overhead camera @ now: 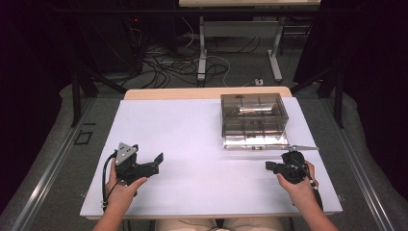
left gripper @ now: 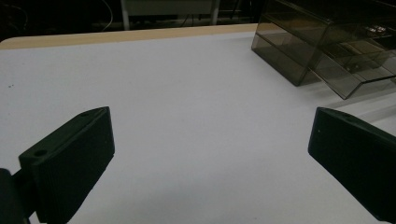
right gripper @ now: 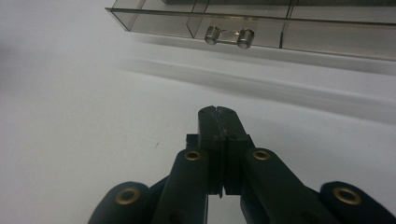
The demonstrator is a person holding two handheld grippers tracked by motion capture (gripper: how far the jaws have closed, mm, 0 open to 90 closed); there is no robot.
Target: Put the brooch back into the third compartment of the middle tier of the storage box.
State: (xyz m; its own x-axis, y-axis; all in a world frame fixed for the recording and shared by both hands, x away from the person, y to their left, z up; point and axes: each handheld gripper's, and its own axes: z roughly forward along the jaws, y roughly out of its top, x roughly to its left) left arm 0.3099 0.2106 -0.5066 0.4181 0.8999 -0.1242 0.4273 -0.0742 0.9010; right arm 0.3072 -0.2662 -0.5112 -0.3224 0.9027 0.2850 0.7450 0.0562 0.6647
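White table [overhead camera: 202,144] — drawer box [overhead camera: 253,120] contents murky.

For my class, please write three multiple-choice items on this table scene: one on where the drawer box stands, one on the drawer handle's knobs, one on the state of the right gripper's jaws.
1. Where does the smoky clear drawer box stand on the white table?
A. far right part
B. near left corner
C. dead centre

2. How many round knobs does the drawer handle show?
A. one
B. two
C. four

3. How do the jaws of the right gripper stand?
A. wide apart
B. closed on the handle
C. closed on nothing

Key: 1 A, the high view shows it beyond the right hand; 2 B, one knob at each end of the bar; 3 C, jaws meet short of the handle.
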